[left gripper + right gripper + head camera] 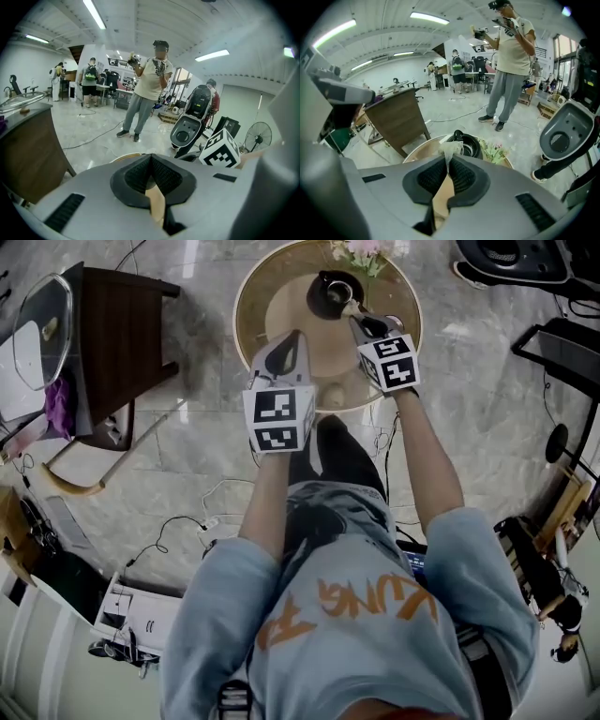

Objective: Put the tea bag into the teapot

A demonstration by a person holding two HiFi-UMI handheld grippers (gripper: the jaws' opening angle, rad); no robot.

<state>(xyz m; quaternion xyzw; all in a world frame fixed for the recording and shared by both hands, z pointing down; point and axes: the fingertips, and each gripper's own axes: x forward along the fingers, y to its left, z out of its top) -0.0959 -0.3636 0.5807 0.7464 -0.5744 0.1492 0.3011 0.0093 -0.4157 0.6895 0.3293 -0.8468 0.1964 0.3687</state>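
Observation:
A black teapot (330,292) with its top open stands at the far side of a round wooden table (246,296). My right gripper (354,315) hangs just beside the pot, shut on a pale tea bag (349,307). In the right gripper view the tea bag (451,151) sticks up from between the pads, with the teapot (469,146) right behind it. My left gripper (295,337) hovers over the table's near left part. Its jaws (151,160) meet with nothing between them.
Pink flowers (361,251) lie behind the teapot. A dark wooden side table (112,334) stands to the left on the marble floor, and cables (178,521) trail near my feet. A person (511,61) stands beyond the table, with a black-and-white machine (567,131) nearby.

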